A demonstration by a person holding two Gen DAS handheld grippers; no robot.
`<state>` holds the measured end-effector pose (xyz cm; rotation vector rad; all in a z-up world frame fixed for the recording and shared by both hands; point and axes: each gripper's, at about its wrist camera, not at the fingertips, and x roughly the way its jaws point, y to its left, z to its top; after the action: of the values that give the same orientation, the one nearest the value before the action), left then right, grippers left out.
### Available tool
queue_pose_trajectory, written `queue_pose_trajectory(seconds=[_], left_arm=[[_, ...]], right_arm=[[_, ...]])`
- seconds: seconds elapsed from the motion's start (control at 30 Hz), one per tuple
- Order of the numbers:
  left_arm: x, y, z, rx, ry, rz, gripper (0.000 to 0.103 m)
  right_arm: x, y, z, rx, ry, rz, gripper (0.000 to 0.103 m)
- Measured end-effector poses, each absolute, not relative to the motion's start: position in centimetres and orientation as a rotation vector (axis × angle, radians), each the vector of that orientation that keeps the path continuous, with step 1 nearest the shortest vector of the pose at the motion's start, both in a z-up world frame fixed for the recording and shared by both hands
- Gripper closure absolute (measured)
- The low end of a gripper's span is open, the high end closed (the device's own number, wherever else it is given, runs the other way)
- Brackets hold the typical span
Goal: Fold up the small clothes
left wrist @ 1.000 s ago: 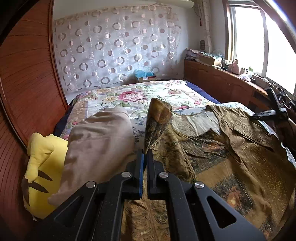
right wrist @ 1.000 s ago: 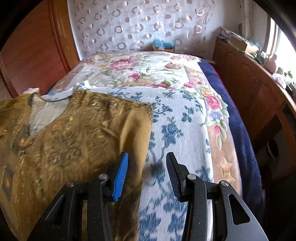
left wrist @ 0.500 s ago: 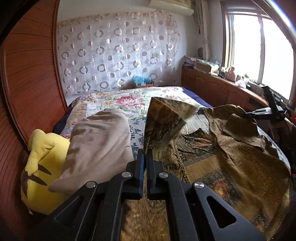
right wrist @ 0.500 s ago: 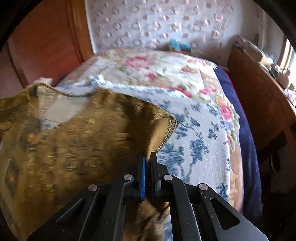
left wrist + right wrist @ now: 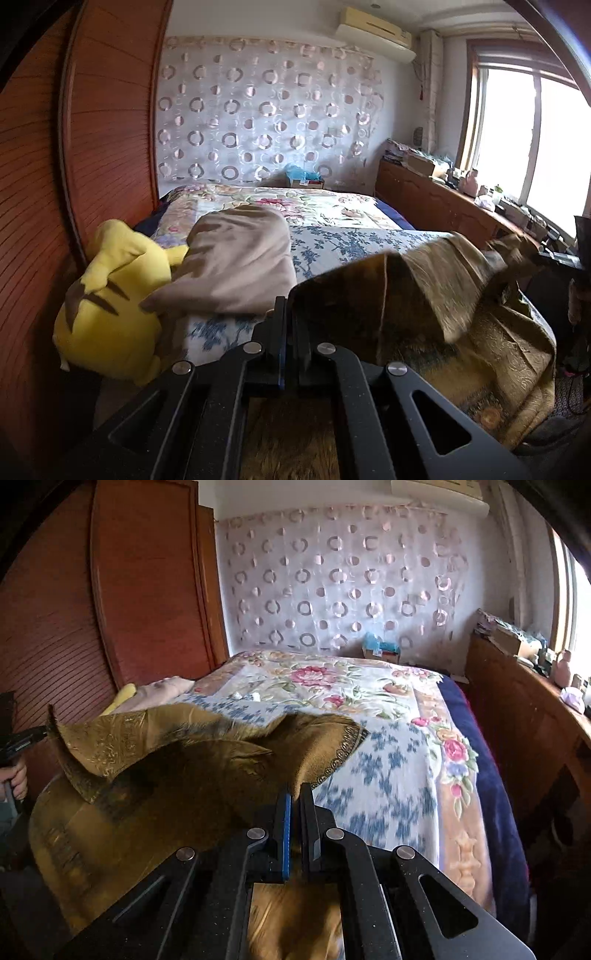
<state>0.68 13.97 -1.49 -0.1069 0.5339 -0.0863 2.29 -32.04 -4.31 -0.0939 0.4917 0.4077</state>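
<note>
Both grips: my left gripper [image 5: 289,314] and right gripper [image 5: 295,799] pinch the golden-brown patterned garment [image 5: 177,775].
Tip: I lift level above the floral bedspread [image 5: 388,775].

1. The garment [image 5: 207,775] is golden-brown, with a fine ornate gold print and a dark beaded-looking border along one edge.
2. The bedspread [image 5: 388,775] is white with blue flower sprigs at the near end, and cream with pink and red roses and green leaves farther back, with a peach band along its side.
3. The sheet [image 5: 491,794] under it is dark navy.
4. The plush toy [image 5: 110,314] is bright yellow with brown stripes.
5. The folded cloth [image 5: 240,262] is plain beige.
6. The curtain [image 5: 266,114] is sheer white with grey and pink rings and dots.
7. The wardrobe [image 5: 110,129] is reddish-brown wood with fine horizontal slats.
8. The right tool [image 5: 295,805] is black with one blue pad.
</note>
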Motion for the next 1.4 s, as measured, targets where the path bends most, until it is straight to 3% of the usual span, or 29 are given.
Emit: queue_pose_trajectory(seconds=[0.23, 0.6, 0.67, 0.8, 0.87, 1.03, 1.4], left_arm=[[-2.1, 15.0, -0.6, -0.141, 0.508, -0.075, 0.101], [-3.4, 14.2, -3.2, -0.099, 0.596, -0.077, 0.099], [-3.3, 14.4, -3.6, -0.095, 0.609, -0.072, 0.094], [-3.8, 15.1, -3.5, -0.094, 0.6, -0.058, 0.063], [-3.9, 15.6, -3.2, -0.101, 0.596, -0.064, 0.059], [-3.6, 16.0, -2.5, -0.078, 0.582, -0.056, 0.038], [-4.8, 19.0, -1.4, -0.064, 0.57, 0.026, 0.033]], right_arm=[[-1.8, -33.1, -4.7, -0.107, 0.491, 0.393, 0.099], [-2.8, -33.0, -5.3, -0.134, 0.655, 0.404, 0.099], [-2.0, -32.7, -5.9, -0.139, 0.692, 0.399, 0.099], [-1.7, -32.4, -5.1, -0.164, 0.688, 0.38, 0.096], [-1.8, -32.6, -3.8, -0.167, 0.655, 0.356, 0.088], [-1.5, -33.1, -1.3, -0.159, 0.597, 0.306, 0.077], [2.0, -32.0, -3.1, -0.16, 0.608, 0.286, 0.075]])
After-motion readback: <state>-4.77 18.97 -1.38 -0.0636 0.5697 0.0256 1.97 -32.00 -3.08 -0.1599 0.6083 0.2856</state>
